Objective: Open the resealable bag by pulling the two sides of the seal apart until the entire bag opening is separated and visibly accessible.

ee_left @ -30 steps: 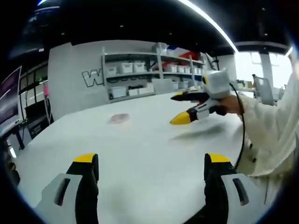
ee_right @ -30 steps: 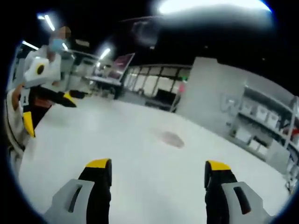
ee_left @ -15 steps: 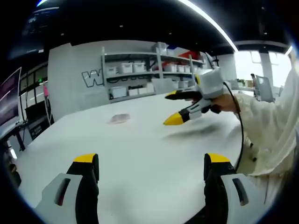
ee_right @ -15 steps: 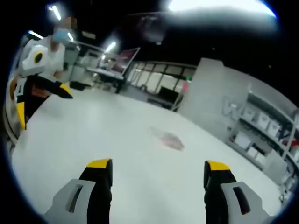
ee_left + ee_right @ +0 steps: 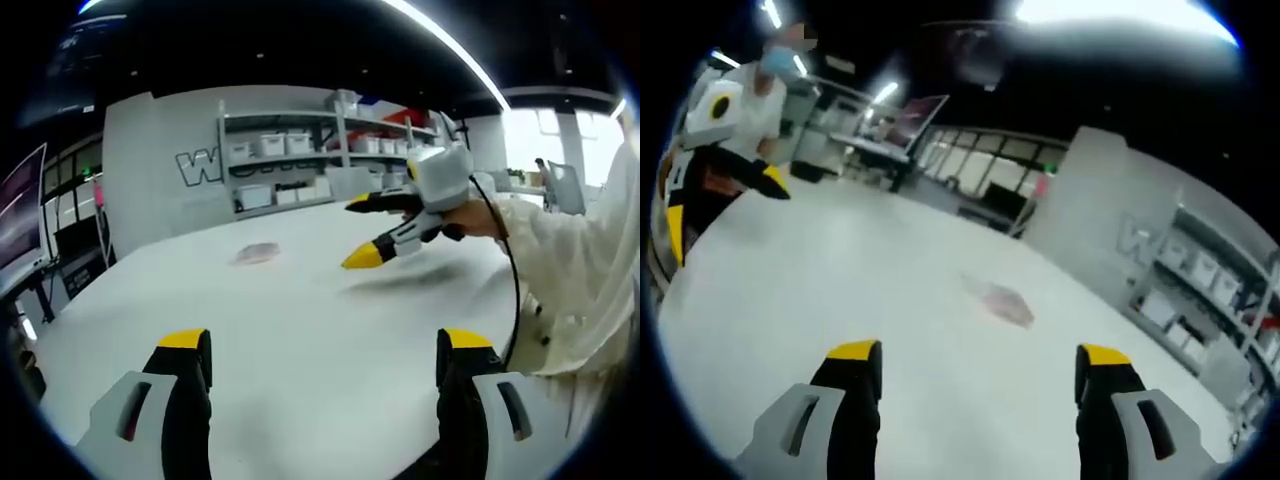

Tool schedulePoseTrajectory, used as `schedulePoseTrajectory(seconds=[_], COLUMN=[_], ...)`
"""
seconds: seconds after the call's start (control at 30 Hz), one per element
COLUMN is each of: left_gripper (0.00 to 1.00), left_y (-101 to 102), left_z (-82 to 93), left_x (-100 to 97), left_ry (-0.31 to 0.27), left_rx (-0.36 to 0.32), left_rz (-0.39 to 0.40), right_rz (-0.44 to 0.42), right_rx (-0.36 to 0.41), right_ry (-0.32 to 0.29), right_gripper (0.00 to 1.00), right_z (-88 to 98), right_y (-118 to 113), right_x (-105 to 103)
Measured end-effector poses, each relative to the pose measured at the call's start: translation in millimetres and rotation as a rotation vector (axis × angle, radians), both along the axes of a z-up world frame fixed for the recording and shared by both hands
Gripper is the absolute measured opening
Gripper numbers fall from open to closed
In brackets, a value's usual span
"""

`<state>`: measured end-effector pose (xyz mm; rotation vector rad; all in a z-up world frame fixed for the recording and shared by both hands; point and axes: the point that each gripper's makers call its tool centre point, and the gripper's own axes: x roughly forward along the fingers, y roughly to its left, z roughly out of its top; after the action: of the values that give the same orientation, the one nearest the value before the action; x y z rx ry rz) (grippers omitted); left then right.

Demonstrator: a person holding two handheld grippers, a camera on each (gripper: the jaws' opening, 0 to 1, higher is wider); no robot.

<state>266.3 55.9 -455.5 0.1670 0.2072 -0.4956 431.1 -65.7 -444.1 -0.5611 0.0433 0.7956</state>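
Observation:
A small clear resealable bag (image 5: 256, 254) with something pinkish inside lies flat on the white table (image 5: 320, 330), far ahead in the left gripper view; the bag (image 5: 1004, 301) lies mid-table in the right gripper view. My left gripper (image 5: 325, 352) hovers open over the near table with nothing between its jaws. My right gripper (image 5: 967, 359) is open too, well short of the bag. The right gripper (image 5: 360, 230), held by a hand in a white sleeve, points toward the bag from the right. At the left edge of the right gripper view is the left gripper (image 5: 725, 195).
Shelves (image 5: 330, 150) with white bins stand behind the table against a grey wall. A person in a white coat (image 5: 585, 280) stands at the right. Desks and a monitor (image 5: 915, 120) lie beyond the table's far side.
The right gripper has moved left across the table toward the bag, which sits a little nearer in its view. The left gripper has stayed still. Both stay open.

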Motion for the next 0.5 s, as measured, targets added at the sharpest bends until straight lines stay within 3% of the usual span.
schedulePoseTrajectory(seconds=[0.5], left_gripper=[0.92], left_y=[0.2], left_z=[-0.2], left_x=[-0.6], left_ry=[-0.001], left_rx=[0.000], left_rz=[0.002], right_rz=[-0.001], right_rx=[0.021], right_ry=[0.022], right_gripper=[0.78], right_z=[-1.1], right_y=[12.0], right_x=[13.6])
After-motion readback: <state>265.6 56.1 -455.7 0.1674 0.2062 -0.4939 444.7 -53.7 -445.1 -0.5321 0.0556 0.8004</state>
